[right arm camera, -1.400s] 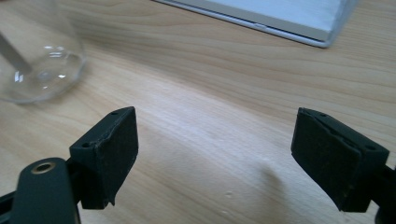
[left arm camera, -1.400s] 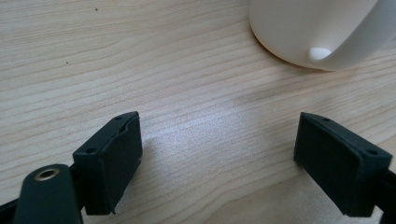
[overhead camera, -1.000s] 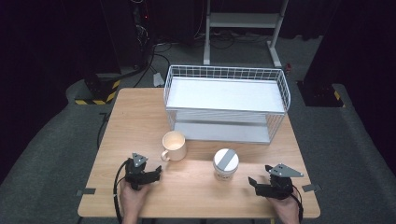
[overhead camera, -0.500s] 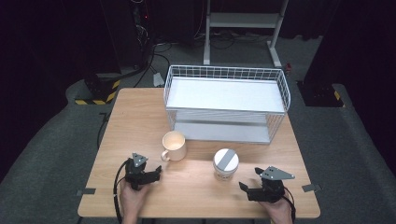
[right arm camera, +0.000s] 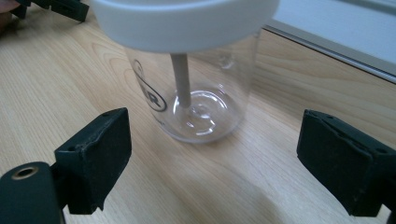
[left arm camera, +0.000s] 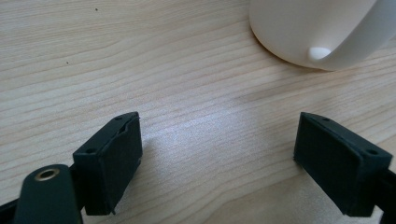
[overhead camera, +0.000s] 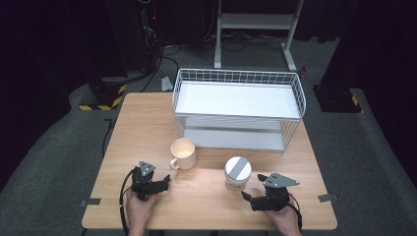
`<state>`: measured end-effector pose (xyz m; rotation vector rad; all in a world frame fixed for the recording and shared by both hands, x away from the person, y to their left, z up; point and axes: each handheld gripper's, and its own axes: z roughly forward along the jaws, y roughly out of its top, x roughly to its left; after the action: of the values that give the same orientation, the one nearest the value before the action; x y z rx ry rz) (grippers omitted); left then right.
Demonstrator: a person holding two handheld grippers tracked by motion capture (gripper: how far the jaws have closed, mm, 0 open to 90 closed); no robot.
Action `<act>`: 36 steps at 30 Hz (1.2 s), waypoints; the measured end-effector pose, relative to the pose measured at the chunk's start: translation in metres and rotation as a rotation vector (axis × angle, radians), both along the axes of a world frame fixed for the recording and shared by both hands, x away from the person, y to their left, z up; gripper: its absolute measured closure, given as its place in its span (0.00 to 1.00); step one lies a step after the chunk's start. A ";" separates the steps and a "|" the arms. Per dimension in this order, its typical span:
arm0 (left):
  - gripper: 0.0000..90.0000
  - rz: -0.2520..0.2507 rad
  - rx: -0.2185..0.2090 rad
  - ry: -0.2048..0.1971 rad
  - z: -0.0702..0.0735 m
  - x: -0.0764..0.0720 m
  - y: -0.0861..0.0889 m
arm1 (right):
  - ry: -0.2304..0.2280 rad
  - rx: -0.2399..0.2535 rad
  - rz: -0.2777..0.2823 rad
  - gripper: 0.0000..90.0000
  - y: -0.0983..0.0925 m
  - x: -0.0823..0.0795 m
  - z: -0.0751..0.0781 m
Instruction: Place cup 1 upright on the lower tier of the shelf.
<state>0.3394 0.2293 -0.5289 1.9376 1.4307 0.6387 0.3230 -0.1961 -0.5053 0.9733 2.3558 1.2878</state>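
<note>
A: Left gripper [overhead camera: 166,184] idle, jaws spread over bare table [overhead camera: 206,196], mug [overhead camera: 183,153] just ahead, untouched.

B: Right gripper [overhead camera: 244,196] has slid in toward the clear lidded jar [overhead camera: 237,172]; its jaws have just been opening, nothing between them yet. Jar stands just before them, a grab looks near.

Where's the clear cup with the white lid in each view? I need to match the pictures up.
High view: the clear cup stands on the table's near half, right of centre, just ahead of the right claw.
Left gripper view: not in it; the cream mug sits at the top right.
Right gripper view: the cup is top centre, beyond the open jaws.
Shared landmark: the white wire rack, its edge at the right gripper view's top right.
</note>
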 end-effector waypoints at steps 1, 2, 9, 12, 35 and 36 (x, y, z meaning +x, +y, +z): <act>0.17 0.000 0.000 0.000 0.000 0.000 0.000 | -0.009 -0.005 0.007 0.11 0.004 0.001 0.001; 0.17 0.000 0.000 0.000 0.000 0.000 0.000 | -0.009 -0.005 0.007 0.11 0.004 0.001 0.001; 0.17 0.000 0.001 0.000 0.000 0.000 0.000 | -0.007 -0.014 0.011 0.11 0.014 0.009 0.000; 0.17 -0.001 0.001 0.000 0.000 0.000 0.000 | -0.003 -0.011 0.012 0.11 0.016 0.010 -0.001; 0.17 0.000 0.000 0.000 0.000 0.000 0.000 | -0.011 0.008 0.039 0.11 0.037 0.026 0.005; 0.17 0.000 0.000 0.000 0.000 0.000 0.000 | -0.009 0.007 0.041 0.12 0.037 0.026 0.005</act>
<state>0.3394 0.2293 -0.5290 1.9377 1.4307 0.6384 0.3493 -0.1591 -0.5008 0.9240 2.3783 1.3131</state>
